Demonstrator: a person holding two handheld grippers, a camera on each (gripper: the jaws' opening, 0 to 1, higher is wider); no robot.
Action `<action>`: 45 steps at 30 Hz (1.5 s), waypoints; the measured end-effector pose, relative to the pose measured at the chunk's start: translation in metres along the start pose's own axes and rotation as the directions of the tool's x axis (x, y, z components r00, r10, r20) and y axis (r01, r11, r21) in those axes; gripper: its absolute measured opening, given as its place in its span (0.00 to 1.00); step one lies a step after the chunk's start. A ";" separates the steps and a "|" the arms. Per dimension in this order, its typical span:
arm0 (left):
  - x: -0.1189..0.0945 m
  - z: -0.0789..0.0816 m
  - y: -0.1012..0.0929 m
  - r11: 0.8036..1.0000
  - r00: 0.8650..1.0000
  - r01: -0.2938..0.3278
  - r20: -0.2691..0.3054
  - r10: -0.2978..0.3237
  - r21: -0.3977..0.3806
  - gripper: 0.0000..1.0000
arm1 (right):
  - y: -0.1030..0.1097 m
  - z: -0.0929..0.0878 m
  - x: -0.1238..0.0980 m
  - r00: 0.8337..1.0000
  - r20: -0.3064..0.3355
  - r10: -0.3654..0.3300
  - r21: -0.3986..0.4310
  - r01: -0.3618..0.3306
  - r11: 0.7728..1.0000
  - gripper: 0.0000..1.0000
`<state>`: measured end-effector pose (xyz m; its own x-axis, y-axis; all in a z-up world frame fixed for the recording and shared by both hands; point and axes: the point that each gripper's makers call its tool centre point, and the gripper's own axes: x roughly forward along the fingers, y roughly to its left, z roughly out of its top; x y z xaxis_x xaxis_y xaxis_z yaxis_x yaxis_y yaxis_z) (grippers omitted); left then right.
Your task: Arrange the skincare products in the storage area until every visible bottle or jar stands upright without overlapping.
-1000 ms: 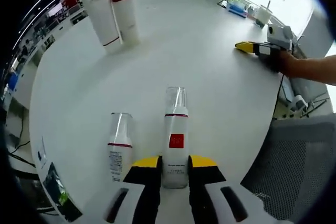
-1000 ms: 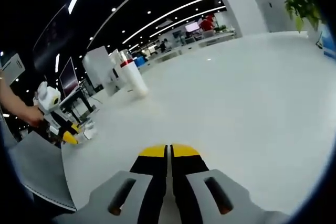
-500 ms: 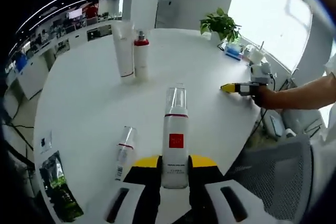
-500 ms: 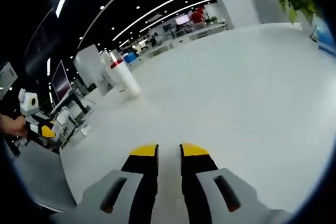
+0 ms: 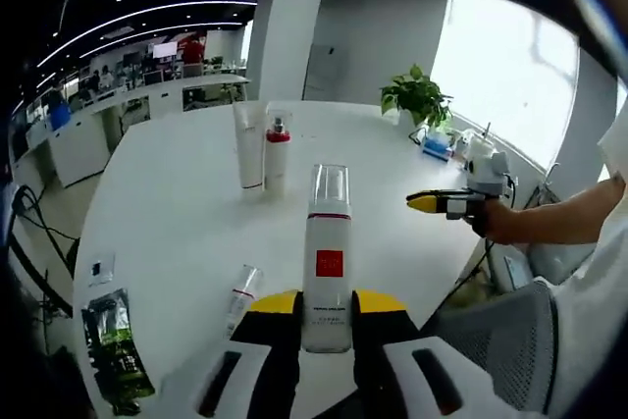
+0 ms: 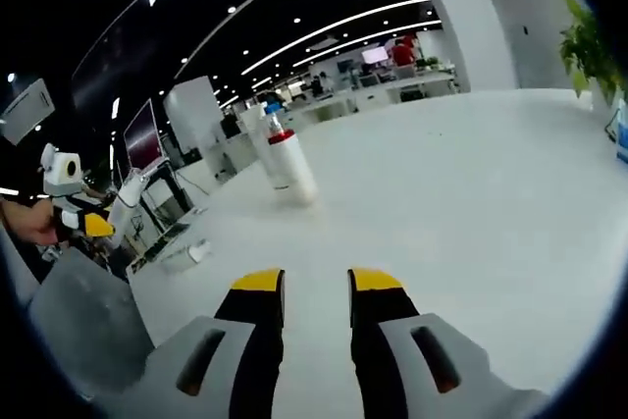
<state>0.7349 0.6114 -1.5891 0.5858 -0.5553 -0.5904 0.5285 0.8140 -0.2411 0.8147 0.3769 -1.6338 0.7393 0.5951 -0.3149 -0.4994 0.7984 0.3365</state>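
Left tool (image 5: 327,313) clamps the base of a clear-capped spray bottle (image 5: 327,260), held upright above the bench (image 5: 177,213). Just left of it, a small bottle (image 5: 241,291) lies on its side on the bench, with a dark packet (image 5: 113,336) near the edge. Further out, a white tube (image 5: 248,144) and a red-collared bottle (image 5: 277,152) stand upright, side by side. Right tool (image 6: 316,285) is released, jaws apart, hovering low over bare bench; in the left gripper view it's at (image 5: 428,203), held level by a hand (image 5: 494,221).

White bottle (image 5: 327,277), red square label
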 end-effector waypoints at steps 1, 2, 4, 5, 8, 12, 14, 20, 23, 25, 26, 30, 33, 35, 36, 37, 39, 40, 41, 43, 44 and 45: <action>-0.001 0.002 -0.001 1.000 1.000 0.002 0.008 -0.002 -0.004 0.19 | 0.006 0.002 0.002 1.000 0.001 0.009 -0.002 -0.009 1.000 0.26; -0.003 0.005 -0.002 1.000 1.000 0.001 0.026 -0.001 -0.004 0.19 | 0.020 0.009 0.005 0.999 0.019 0.048 0.010 -0.049 0.999 0.26; -0.004 0.007 -0.002 1.000 0.999 0.001 0.039 -0.001 -0.004 0.19 | 0.040 0.017 0.010 0.996 0.033 0.086 0.007 -0.086 0.996 0.28; -0.004 0.009 -0.003 1.000 0.999 0.002 0.046 -0.002 -0.004 0.19 | 0.050 0.019 0.012 0.994 0.029 0.107 0.001 -0.107 0.994 0.29; -0.004 0.013 -0.004 1.000 0.998 0.008 0.065 -0.008 0.000 0.19 | 0.072 0.015 0.022 0.994 -0.032 0.105 0.099 -0.101 0.990 0.27; -0.005 0.019 -0.006 1.000 0.995 0.016 0.099 -0.016 0.000 0.19 | 0.130 0.022 0.031 0.962 -0.015 0.272 0.205 -0.263 0.943 0.37; -0.006 0.022 -0.008 1.000 0.993 0.015 0.115 -0.016 0.007 0.19 | 0.148 0.025 0.033 0.950 -0.020 0.311 0.251 -0.297 0.921 0.40; -0.009 0.026 -0.015 0.999 0.991 0.018 0.133 -0.022 0.034 0.19 | 0.202 0.047 0.040 0.908 0.014 0.419 0.351 -0.397 0.848 0.42; -0.010 0.027 -0.019 0.999 0.990 0.022 0.140 -0.029 0.050 0.19 | 0.214 0.054 0.043 0.906 0.020 0.422 0.378 -0.398 0.836 0.39; -0.010 0.028 -0.022 0.997 0.989 0.023 0.142 -0.033 0.073 0.19 | 0.219 0.057 0.043 0.905 0.033 0.424 0.412 -0.399 0.820 0.37; -0.010 0.028 -0.024 0.996 0.989 0.028 0.141 -0.039 0.083 0.19 | 0.220 0.058 0.044 0.907 0.035 0.419 0.429 -0.392 0.814 0.34; -0.014 0.029 -0.029 0.993 0.987 0.036 0.154 -0.053 0.109 0.19 | 0.226 0.056 0.044 0.913 0.013 0.408 0.436 -0.372 0.820 0.25; -0.016 0.030 -0.029 0.993 0.985 0.037 0.162 -0.055 0.114 0.19 | 0.224 0.056 0.042 0.918 0.015 0.397 0.444 -0.362 0.820 0.21; -0.017 0.030 -0.031 0.991 0.986 0.040 0.158 -0.060 0.128 0.19 | 0.221 0.054 0.042 0.921 0.012 0.390 0.474 -0.348 0.809 0.19; -0.016 0.029 -0.032 0.989 0.987 0.044 0.148 -0.065 0.144 0.19 | 0.221 0.054 0.042 0.921 0.016 0.389 0.478 -0.349 0.806 0.19; -0.017 0.029 -0.032 0.988 0.987 0.038 0.148 -0.060 0.149 0.19 | 0.221 0.053 0.041 0.922 0.015 0.387 0.481 -0.346 0.806 0.19; -0.017 0.029 -0.033 0.988 0.986 0.045 0.150 -0.068 0.151 0.19 | 0.221 0.054 0.038 0.922 0.021 0.388 0.482 -0.349 0.803 0.18; -0.016 0.030 -0.034 0.987 0.986 0.048 0.149 -0.072 0.155 0.19 | 0.220 0.054 0.038 0.923 0.022 0.385 0.478 -0.348 0.807 0.18; -0.016 0.029 -0.036 0.985 0.987 0.054 0.144 -0.078 0.163 0.19 | 0.220 0.054 0.036 0.922 0.023 0.387 0.468 -0.352 0.810 0.18; -0.013 0.027 -0.041 0.982 0.986 0.085 0.129 -0.107 0.170 0.20 | 0.219 0.054 0.032 0.921 0.015 0.390 0.446 -0.355 0.822 0.17; -0.012 0.027 -0.044 0.979 0.984 0.107 0.126 -0.130 0.175 0.20 | 0.220 0.054 0.029 0.916 0.012 0.400 0.436 -0.365 0.823 0.17; -0.012 0.026 -0.047 0.973 0.980 0.133 0.121 -0.157 0.186 0.21 | 0.220 0.055 0.027 0.914 0.006 0.405 0.410 -0.372 0.833 0.17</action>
<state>0.7188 0.5752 -1.5503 0.5659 -0.6924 -0.4475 0.7067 0.6870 -0.1694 0.7495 0.5641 -1.5195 0.4766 0.8669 -0.1461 -0.5056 0.4063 0.7611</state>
